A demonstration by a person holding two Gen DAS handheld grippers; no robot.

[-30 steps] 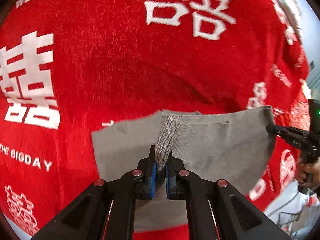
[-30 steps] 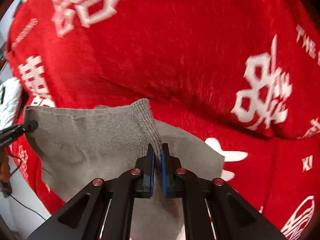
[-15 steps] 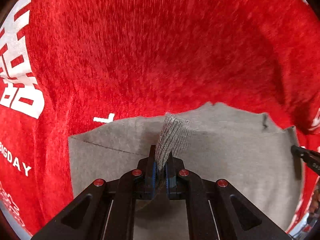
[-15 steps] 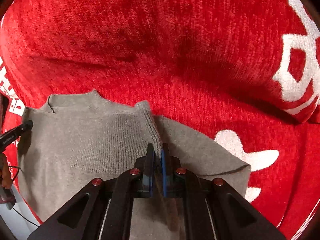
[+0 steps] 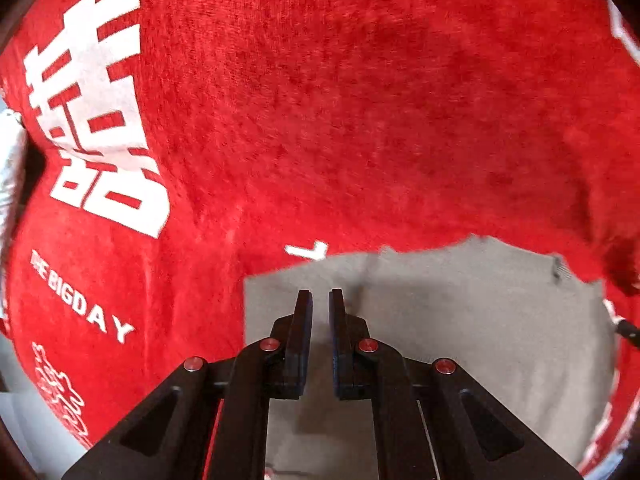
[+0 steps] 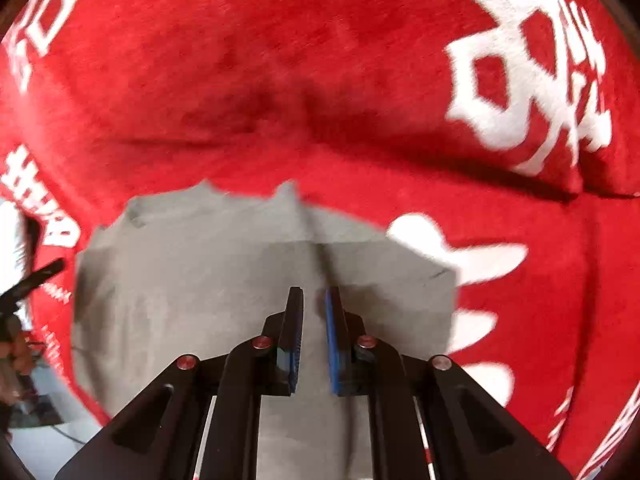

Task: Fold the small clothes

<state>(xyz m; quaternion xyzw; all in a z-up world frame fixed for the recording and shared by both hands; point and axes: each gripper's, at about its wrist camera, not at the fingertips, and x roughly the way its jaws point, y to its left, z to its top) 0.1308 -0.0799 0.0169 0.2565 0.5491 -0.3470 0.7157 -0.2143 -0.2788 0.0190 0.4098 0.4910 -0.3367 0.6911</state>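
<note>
A small grey knit garment (image 5: pixel 480 320) lies flat on a red blanket (image 5: pixel 320 100). In the left wrist view my left gripper (image 5: pixel 320 292) points down at the garment's left part. Its jaws stand as narrow as before, shut on the cloth, though the pinched bit hardly shows. In the right wrist view the same garment (image 6: pixel 192 280) lies folded, with a crease running up from my right gripper (image 6: pixel 314 290). The right jaws stand slightly apart, blue pads (image 6: pixel 332 336) showing, and no cloth is pressed between them. The right gripper's tip (image 5: pixel 626 332) shows at the garment's right edge.
The red blanket (image 6: pixel 320 80) carries large white characters (image 5: pixel 92 120) and the words THE BIGDAY (image 5: pixel 80 300). It has a raised wrinkle (image 6: pixel 440 160) beyond the garment. The left gripper's tip (image 6: pixel 40 276) and a hand (image 6: pixel 12 352) show at the left edge.
Both grippers came down close to the blanket and the garment now lies flat. The ribbed cuff no longer sticks up between the left fingers. The right jaws have parted a little.
</note>
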